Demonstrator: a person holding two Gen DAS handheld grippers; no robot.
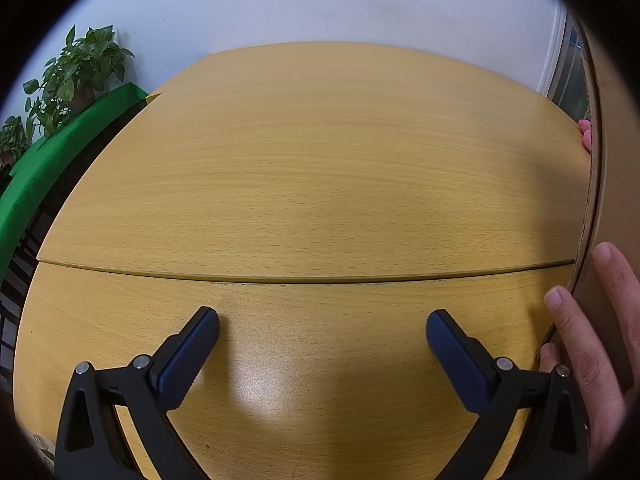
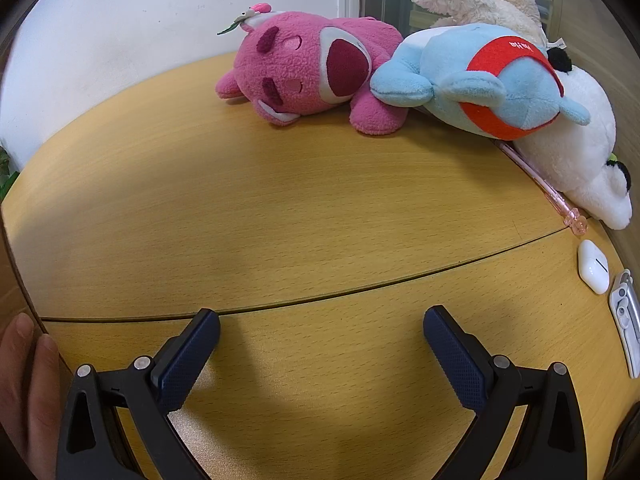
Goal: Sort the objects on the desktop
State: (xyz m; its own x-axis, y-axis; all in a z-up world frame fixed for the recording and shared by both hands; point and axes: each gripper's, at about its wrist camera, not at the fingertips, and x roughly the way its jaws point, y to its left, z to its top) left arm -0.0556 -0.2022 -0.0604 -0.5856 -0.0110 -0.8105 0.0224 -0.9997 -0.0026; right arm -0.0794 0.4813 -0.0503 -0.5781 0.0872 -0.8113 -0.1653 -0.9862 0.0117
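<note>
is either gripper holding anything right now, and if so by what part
Nothing is held. The left gripper and the right gripper are both open over bare desk, with nothing between their fingers.

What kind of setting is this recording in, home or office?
Probably an office or study corner, though that's uncertain: a wooden desk against a white wall, plush toys such as the pink plush, a white earbud case, and potted plants beside the desk.
</note>
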